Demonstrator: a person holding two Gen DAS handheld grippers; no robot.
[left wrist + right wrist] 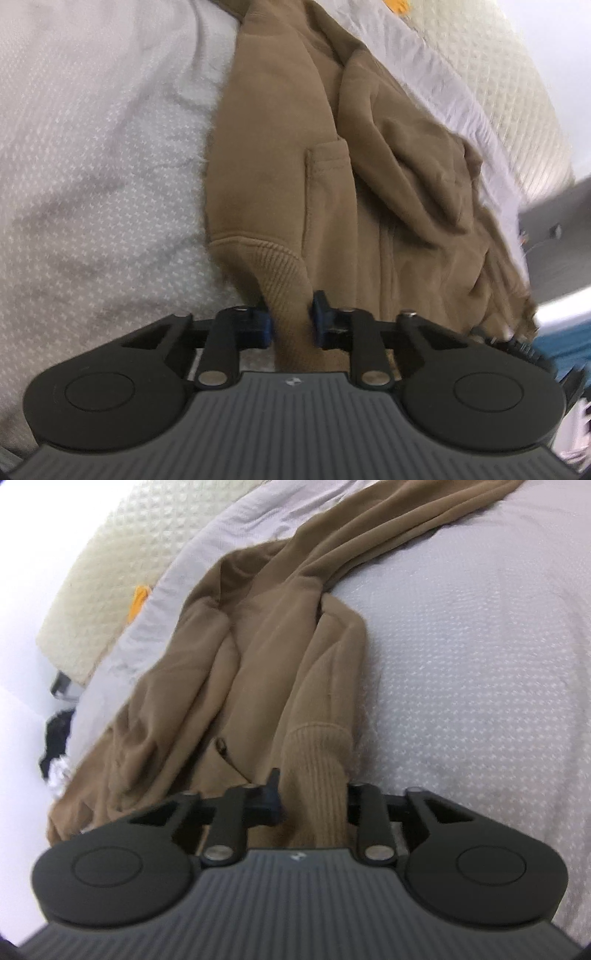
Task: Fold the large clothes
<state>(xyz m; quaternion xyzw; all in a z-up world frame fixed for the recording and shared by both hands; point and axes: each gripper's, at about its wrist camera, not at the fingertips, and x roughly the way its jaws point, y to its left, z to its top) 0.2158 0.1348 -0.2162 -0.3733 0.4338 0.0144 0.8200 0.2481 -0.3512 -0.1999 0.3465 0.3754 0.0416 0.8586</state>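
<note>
A tan hoodie (332, 155) lies bunched on a white textured bedspread (92, 147). My left gripper (291, 317) is shut on the hoodie's ribbed hem corner (273, 266), the fabric pinched between the blue pads. In the right wrist view the same hoodie (258, 646) stretches away, a long part trailing to the upper right. My right gripper (312, 794) is shut on a ribbed cuff or hem (317, 760). A pocket (325, 162) shows on the body.
The bedspread (461, 664) covers the bed. A cream quilted headboard or pillow (498, 74) runs along the far edge, also in the right wrist view (110, 572). A small orange item (138, 602) sits by it. Dark clutter (55, 746) lies off the bed.
</note>
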